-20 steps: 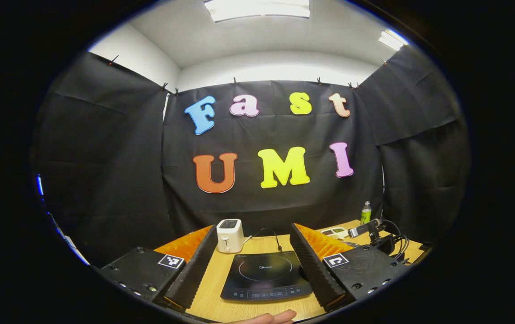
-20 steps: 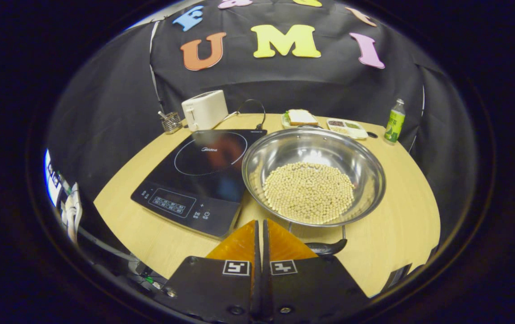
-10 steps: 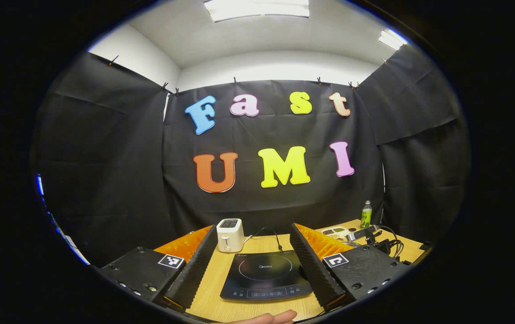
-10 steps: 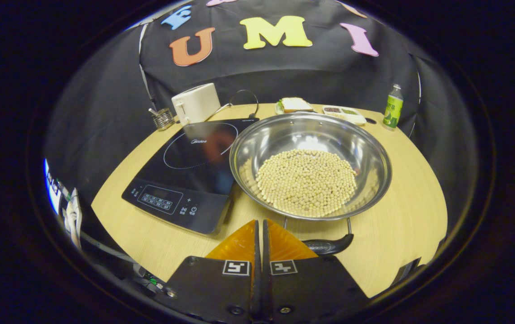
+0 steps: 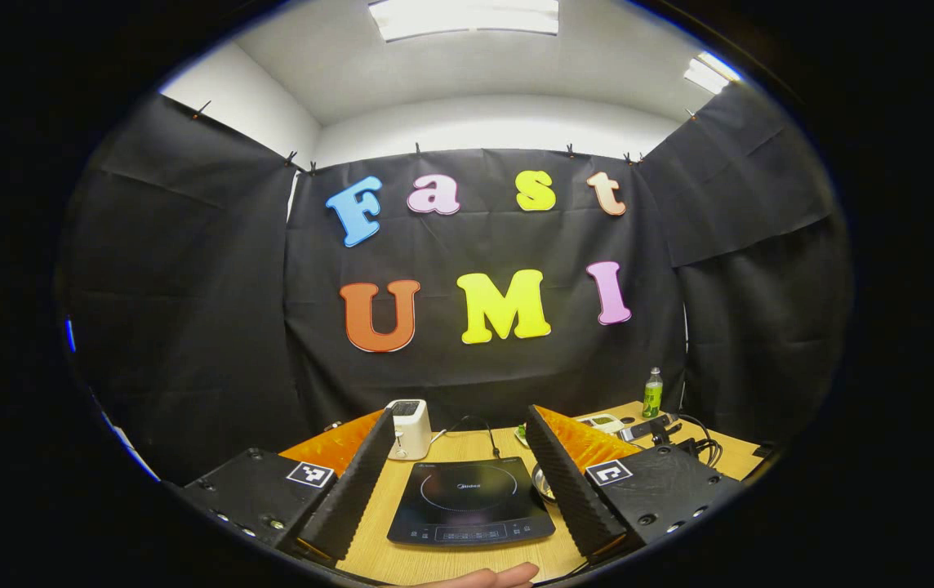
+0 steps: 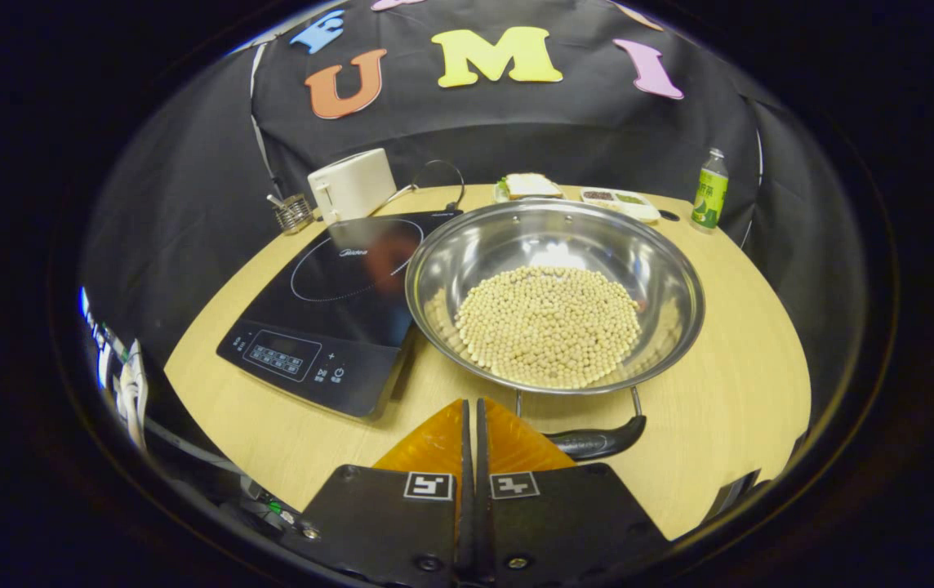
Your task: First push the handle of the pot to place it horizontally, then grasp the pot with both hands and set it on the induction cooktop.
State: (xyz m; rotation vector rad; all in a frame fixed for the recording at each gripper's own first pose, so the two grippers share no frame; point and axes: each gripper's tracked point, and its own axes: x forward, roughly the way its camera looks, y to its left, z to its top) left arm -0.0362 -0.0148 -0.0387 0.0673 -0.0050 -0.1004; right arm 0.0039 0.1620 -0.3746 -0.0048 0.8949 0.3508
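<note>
both views toward shared cooktop (image 5: 471,500)

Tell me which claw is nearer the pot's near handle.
Right. The right claw, fingers together, sits just left of the handle, not clearly touching. The left claw is open over the cooktop, with the pot off to its right.

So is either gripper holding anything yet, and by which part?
Nothing held. The right gripper is shut and empty beside the pot handle; the left gripper is open.
</note>
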